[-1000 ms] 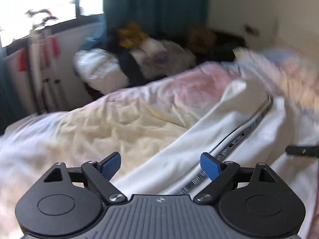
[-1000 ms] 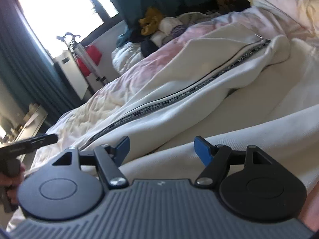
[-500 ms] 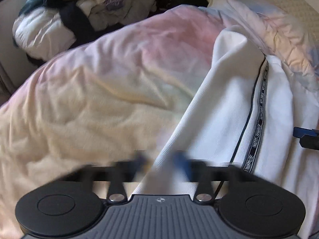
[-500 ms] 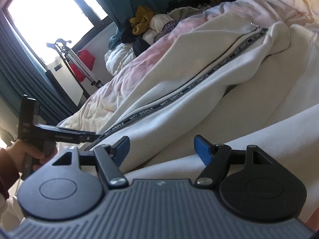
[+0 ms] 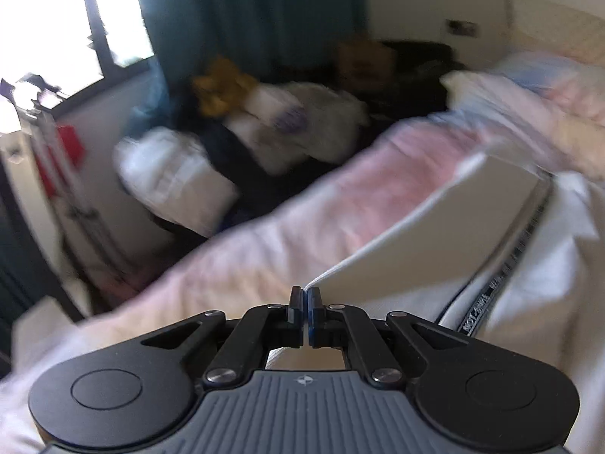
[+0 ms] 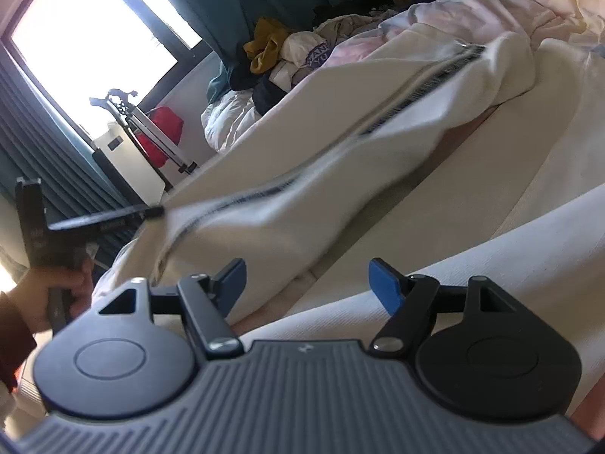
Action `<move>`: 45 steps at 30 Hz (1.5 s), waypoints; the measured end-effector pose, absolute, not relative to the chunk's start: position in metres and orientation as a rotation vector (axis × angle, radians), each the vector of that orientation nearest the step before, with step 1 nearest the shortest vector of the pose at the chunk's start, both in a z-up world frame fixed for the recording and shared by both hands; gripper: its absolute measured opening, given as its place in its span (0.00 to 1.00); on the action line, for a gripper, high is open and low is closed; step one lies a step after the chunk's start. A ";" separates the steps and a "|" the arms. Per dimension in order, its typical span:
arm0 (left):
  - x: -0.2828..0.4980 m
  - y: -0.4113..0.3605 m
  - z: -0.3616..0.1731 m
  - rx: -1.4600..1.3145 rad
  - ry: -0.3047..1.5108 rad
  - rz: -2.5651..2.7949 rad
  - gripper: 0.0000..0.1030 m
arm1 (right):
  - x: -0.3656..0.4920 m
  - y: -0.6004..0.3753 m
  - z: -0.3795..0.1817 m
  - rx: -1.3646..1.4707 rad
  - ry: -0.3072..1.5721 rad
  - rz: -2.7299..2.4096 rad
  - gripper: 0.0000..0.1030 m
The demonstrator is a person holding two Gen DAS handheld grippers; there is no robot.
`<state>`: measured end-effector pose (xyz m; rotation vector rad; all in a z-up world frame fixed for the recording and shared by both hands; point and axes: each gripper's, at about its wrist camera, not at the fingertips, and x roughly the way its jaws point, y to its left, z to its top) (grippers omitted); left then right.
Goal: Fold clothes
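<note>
White trousers with a black lettered side stripe [image 5: 503, 272] lie along the bed. My left gripper [image 5: 304, 302] is shut on the edge of one trouser leg [image 5: 435, 238] and lifts it off the duvet. In the right wrist view the lifted leg [image 6: 340, 174] stretches taut toward the left gripper [image 6: 151, 210], held by a hand at the left. My right gripper [image 6: 307, 282] is open and empty, low over another part of the white fabric [image 6: 491, 249].
A pastel pink and yellow duvet [image 5: 264, 249] covers the bed. A pile of clothes [image 5: 264, 128] lies beyond it by teal curtains [image 5: 245, 11]. A window [image 6: 87, 38] and a metal stand with a red item [image 6: 159, 132] are at the left.
My left gripper has closed on the trouser leg's edge and raised it, tilting its view up toward the room. My right gripper stays open, almost still.
</note>
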<state>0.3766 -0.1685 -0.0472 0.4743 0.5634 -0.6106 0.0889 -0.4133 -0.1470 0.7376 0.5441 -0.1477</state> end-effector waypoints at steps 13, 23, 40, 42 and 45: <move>0.399 -0.204 -0.112 0.574 0.631 -0.374 0.17 | 0.092 -0.416 -0.150 0.714 0.552 -0.180 0.71; 0.287 -0.233 -0.047 0.501 0.469 -0.693 0.54 | 0.076 -0.434 -0.134 0.663 0.533 -0.321 0.71; 0.199 -0.481 -0.134 0.664 0.350 -0.989 0.66 | 0.013 -0.523 -0.131 0.862 0.321 -0.615 0.73; 0.207 -0.503 -0.151 0.719 0.385 -0.972 0.50 | 0.014 -0.525 -0.133 0.878 0.319 -0.595 0.73; 0.209 -0.521 -0.161 0.753 0.407 -0.948 0.23 | 0.013 -0.527 -0.135 0.874 0.322 -0.583 0.73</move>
